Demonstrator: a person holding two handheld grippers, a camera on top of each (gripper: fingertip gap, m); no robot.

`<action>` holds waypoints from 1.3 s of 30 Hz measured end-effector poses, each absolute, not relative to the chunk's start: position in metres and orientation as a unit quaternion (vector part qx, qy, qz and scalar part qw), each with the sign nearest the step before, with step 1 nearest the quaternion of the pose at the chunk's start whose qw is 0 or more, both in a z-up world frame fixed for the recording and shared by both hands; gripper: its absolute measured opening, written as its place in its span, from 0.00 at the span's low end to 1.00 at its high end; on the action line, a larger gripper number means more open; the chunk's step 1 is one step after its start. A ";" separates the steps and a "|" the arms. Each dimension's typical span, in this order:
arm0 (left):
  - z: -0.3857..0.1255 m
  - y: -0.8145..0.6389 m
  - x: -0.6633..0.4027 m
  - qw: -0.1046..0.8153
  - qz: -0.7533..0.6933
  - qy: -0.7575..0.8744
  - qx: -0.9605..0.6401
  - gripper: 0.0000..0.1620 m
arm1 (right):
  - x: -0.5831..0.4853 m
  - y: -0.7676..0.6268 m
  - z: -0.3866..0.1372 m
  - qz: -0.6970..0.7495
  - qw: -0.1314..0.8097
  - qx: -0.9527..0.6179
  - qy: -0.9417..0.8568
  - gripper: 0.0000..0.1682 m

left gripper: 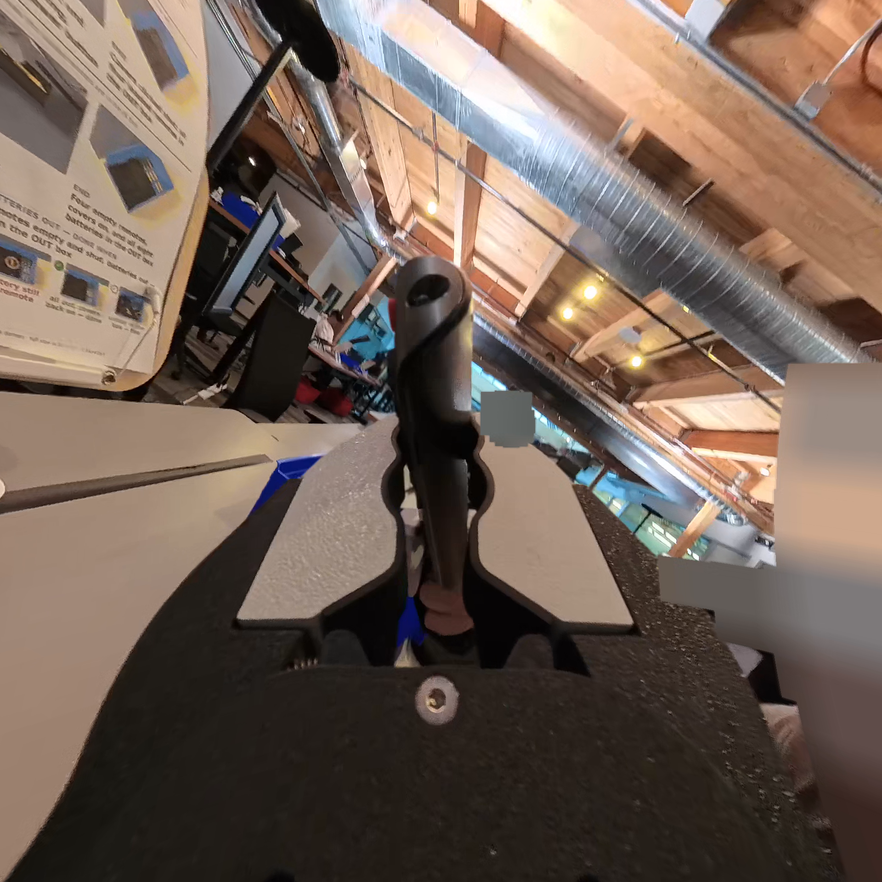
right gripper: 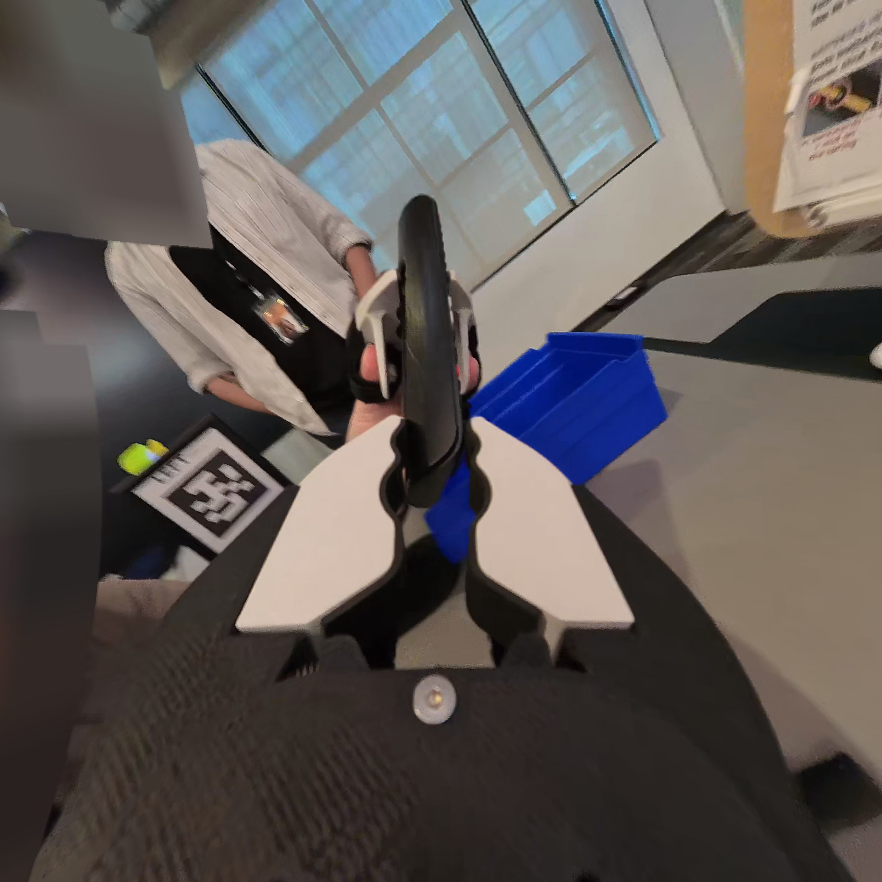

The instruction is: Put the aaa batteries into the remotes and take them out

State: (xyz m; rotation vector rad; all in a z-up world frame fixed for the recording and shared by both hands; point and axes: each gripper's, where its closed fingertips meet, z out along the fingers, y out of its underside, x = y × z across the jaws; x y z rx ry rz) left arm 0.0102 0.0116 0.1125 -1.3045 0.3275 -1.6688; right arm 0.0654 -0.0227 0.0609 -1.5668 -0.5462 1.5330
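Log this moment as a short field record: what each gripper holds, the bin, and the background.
left gripper: shut on one end of the black plastic remote
right gripper: shut on the remote's other end
remote pose: lifted off the table, held between both grippers
blue plastic bin: on the grey table, behind the remote
batteries: none visible
background: person in striped shirt; window
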 end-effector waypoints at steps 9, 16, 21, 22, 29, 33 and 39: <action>0.116 0.018 -0.003 0.499 -0.670 0.076 -0.544 0.13 | 0.075 -0.035 0.097 0.293 0.673 -0.566 -0.375 0.29; 0.104 0.027 -0.008 0.518 -0.644 0.011 -0.564 0.13 | 0.051 -0.028 0.067 -0.108 0.721 -0.498 -0.471 0.30; 0.096 0.029 -0.003 0.514 -0.638 -0.001 -0.573 0.13 | 0.044 -0.018 0.046 -0.204 0.714 -0.471 -0.477 0.23; 0.096 0.029 -0.001 0.513 -0.639 0.000 -0.574 0.13 | 0.044 -0.019 0.046 -0.208 0.717 -0.466 -0.474 0.21; 0.094 0.026 0.007 0.524 -0.620 0.020 -0.584 0.14 | 0.047 -0.014 0.042 -0.180 0.703 -0.502 -0.470 0.20; 0.098 0.023 0.008 0.530 -0.623 0.022 -0.576 0.13 | 0.047 -0.019 0.048 -0.162 0.712 -0.498 -0.468 0.17; 0.098 0.020 0.015 0.554 -0.600 0.046 -0.576 0.14 | 0.052 -0.012 0.041 -0.128 0.682 -0.554 -0.459 0.16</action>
